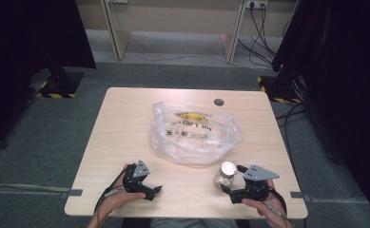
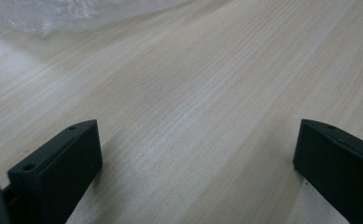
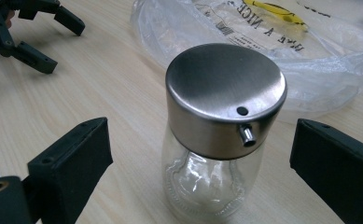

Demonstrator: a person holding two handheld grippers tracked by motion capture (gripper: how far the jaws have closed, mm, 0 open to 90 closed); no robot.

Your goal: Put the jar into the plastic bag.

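Lab: black curtains [image 1: 25,38], hazard-taped stands [image 1: 59,88], cables [image 1: 263,28]

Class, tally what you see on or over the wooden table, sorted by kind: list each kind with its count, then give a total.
Handheld black grippers: 2, left gripper and right gripper
Glass jars with a metal lid: 1, glass jar
Clear plastic bags: 1, plastic bag
Total: 4

Upright steel-capped glass jar [image 3: 216,140] beside bag [image 3: 319,70]
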